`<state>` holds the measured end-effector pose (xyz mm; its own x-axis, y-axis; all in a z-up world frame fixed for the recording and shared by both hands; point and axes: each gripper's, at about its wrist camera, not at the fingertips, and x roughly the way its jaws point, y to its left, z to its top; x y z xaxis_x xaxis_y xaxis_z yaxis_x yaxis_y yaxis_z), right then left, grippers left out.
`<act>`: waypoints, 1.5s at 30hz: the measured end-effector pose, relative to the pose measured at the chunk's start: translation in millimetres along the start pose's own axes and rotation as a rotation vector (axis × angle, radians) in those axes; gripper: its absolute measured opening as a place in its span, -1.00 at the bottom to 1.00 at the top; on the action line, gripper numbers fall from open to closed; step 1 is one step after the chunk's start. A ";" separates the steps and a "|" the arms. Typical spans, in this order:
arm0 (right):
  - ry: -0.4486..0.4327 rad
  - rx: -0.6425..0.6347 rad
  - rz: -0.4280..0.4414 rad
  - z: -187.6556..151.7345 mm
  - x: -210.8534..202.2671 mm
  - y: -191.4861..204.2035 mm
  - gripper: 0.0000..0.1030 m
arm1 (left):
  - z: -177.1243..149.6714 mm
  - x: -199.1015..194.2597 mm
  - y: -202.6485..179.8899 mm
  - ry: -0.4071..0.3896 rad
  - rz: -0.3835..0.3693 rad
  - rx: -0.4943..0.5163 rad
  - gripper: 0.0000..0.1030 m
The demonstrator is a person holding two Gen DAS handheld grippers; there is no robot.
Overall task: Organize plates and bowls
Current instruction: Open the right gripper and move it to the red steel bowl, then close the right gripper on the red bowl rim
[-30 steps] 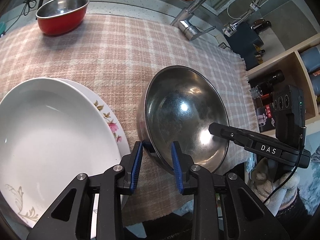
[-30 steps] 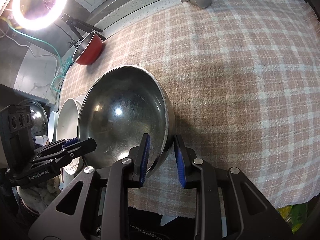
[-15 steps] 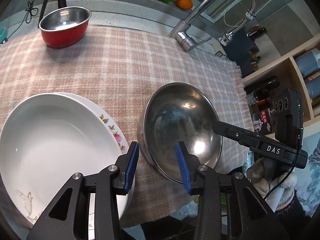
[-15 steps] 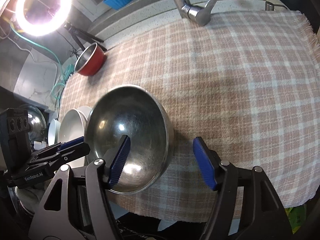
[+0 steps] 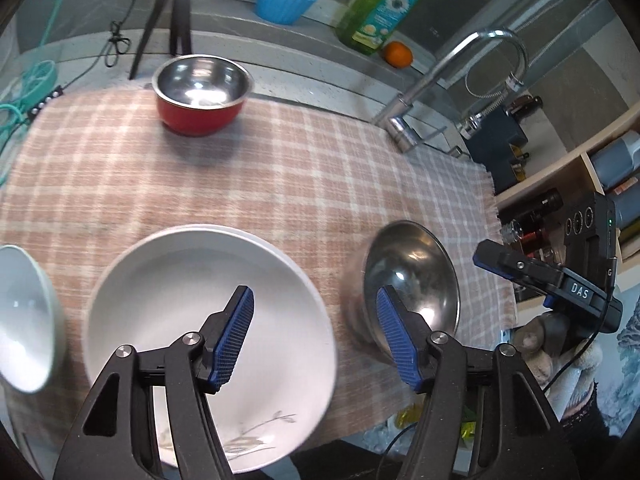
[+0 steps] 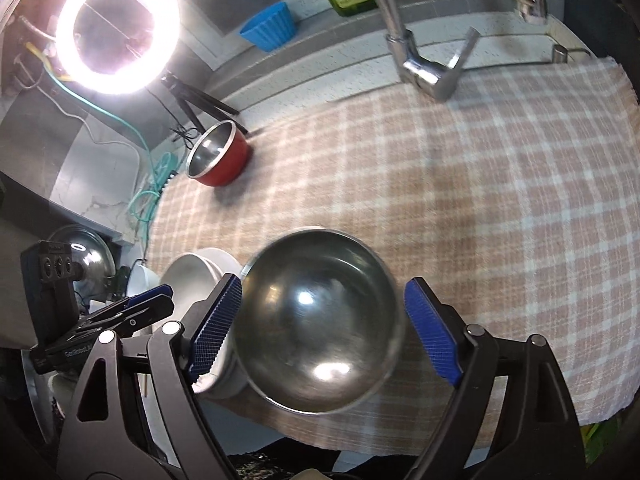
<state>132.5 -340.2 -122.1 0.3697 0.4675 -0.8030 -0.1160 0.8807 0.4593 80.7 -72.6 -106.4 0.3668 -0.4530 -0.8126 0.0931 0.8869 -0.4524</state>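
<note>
Grippers both wide open, nothing held. Left gripper (image 5: 316, 336) hangs over the gap between white plate (image 5: 192, 320) and steel bowl (image 5: 412, 280), fingers clear of both. Right gripper (image 6: 324, 328) straddles the steel bowl (image 6: 320, 320) from above; whether pads (image 6: 430, 332) touch the rim, cannot tell. Bowl sits on the plaid cloth (image 6: 480, 208) near its front edge, just beside the plate stack. Red bowl (image 5: 200, 100) well apart, at the cloth's far edge. Writing: "DAS" (image 5: 579, 291) on the right gripper's body, seen from the left wrist. Dish soap bottle (image 5: 380, 8) label unreadable.
</note>
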 end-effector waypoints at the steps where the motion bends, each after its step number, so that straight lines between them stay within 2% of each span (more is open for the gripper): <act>1: -0.004 -0.004 0.007 2.4 -0.5 5.1 0.67 | 1.8 -4.9 6.1 -0.009 0.005 -0.008 0.23; 22: -0.037 -0.071 0.116 46.7 16.6 112.2 0.68 | 46.5 -89.7 111.7 -0.165 0.087 -0.100 0.23; 27: -0.048 -0.086 0.109 59.8 27.5 132.0 0.68 | 59.9 -98.3 128.0 -0.186 0.097 -0.103 0.23; 35: -0.011 -0.081 0.082 92.5 77.8 137.9 0.68 | 94.4 -74.1 142.3 -0.165 0.059 -0.100 0.23; 40: 0.036 -0.045 0.085 107.8 111.2 132.4 0.67 | 119.3 -38.8 142.2 -0.117 0.045 -0.078 0.23; 45: 0.066 -0.026 0.065 118.5 139.5 130.2 0.63 | 141.4 -0.5 146.7 -0.077 0.047 -0.115 0.19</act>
<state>278.2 -169.4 -129.2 0.2993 0.5270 -0.7955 -0.1621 0.8496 0.5019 225.1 70.5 -120.4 0.4385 -0.3987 -0.8055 -0.0315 0.8888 -0.4571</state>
